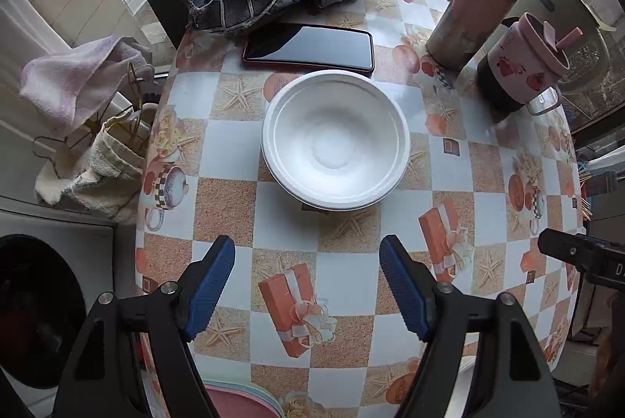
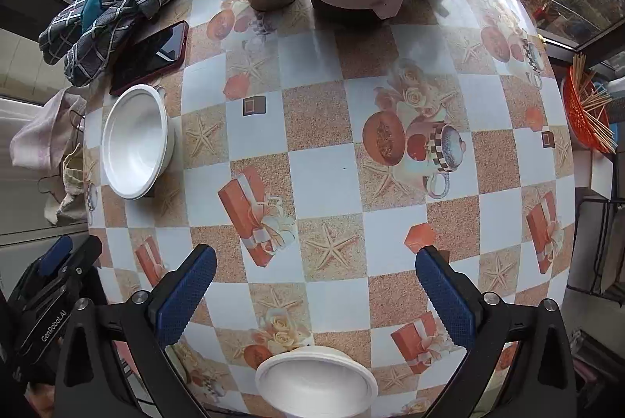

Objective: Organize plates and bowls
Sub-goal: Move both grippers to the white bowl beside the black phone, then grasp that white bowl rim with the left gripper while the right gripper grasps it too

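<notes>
I am holding the left tool released, short of the white bowls mid-bench beside the phone; right tool released above another bowl overhanging the bench edge. Risk: knocking it off

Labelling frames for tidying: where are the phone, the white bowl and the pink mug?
phone (image 1: 308, 47), left wrist view, middle of its dark screen.
white bowl (image 1: 336, 140), left wrist view, inside bottom.
pink mug (image 1: 523, 66), left wrist view, printed side wall.

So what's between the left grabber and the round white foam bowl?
Nothing: in the left wrist view, only bare patterned tablecloth lies between the open left gripper and the round white foam bowl.
</notes>
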{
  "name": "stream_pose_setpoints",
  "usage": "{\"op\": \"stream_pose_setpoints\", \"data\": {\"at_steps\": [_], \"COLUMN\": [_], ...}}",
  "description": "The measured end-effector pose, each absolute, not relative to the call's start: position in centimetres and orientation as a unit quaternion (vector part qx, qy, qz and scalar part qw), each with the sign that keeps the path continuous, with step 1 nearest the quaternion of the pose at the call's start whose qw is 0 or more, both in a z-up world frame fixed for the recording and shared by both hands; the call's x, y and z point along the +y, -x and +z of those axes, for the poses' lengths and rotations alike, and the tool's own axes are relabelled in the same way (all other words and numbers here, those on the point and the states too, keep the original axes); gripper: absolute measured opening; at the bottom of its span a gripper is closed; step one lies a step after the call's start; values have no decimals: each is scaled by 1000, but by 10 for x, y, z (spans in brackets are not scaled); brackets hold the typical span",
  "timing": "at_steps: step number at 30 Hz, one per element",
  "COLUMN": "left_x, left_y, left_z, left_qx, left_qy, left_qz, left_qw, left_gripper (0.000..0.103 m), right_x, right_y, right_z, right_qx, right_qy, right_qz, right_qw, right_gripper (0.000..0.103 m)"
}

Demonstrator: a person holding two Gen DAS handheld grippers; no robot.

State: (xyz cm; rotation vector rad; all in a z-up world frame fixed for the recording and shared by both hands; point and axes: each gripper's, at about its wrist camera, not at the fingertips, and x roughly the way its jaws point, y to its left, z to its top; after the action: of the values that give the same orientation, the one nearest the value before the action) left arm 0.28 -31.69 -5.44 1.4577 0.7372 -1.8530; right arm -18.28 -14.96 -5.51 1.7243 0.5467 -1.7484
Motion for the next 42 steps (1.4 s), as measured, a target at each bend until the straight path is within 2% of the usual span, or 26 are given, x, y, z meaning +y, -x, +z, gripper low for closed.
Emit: {"op": "stream_pose_setpoints", "data": {"at_steps": [6, 12, 25, 30, 33, 34, 35, 37, 39, 40, 42], "left_x": [-353, -380, -410, -423, -426, -425, -424, -422, -418, -415, -404], "left_y": [9, 22, 45, 42, 45, 47, 49, 56, 62, 65, 69], "left_z": [-79, -100, -148, -161, -161, -160, -160, -158, -157, -157, -156], "left_qx": [268, 281, 260, 294, 293, 296, 301, 301, 297, 294, 277], "left_qy": [-572, -578, -618, -621, -624, -623, -622, -626, -629, -634, -645], "left_qz": [-689, -678, -657, -644, -646, -650, -652, -653, -656, -655, -656], "left_qw": [354, 356, 346, 337, 328, 320, 312, 301, 291, 287, 278], "left_gripper": [80, 80, 80, 79, 78, 71, 62, 54, 43, 43, 43], "right_x": [-205, -245, -282, -300, -310, -312, -314, -314, -311, -312, -312], "right_y": [171, 163, 159, 158, 154, 154, 154, 154, 152, 150, 147], "right_z": [-78, -95, -143, -142, -139, -141, -145, -153, -153, -153, -155], "right_qx": [221, 199, 202, 205, 209, 208, 206, 196, 197, 201, 204], "right_qy": [-656, -655, -660, -645, -638, -646, -655, -674, -672, -669, -677], "right_qz": [-637, -642, -636, -640, -629, -620, -611, -596, -601, -602, -587], "right_qw": [338, 346, 346, 365, 392, 394, 394, 390, 385, 387, 395], "right_gripper": [103, 103, 103, 101, 85, 73, 67, 44, 37, 34, 17]}}
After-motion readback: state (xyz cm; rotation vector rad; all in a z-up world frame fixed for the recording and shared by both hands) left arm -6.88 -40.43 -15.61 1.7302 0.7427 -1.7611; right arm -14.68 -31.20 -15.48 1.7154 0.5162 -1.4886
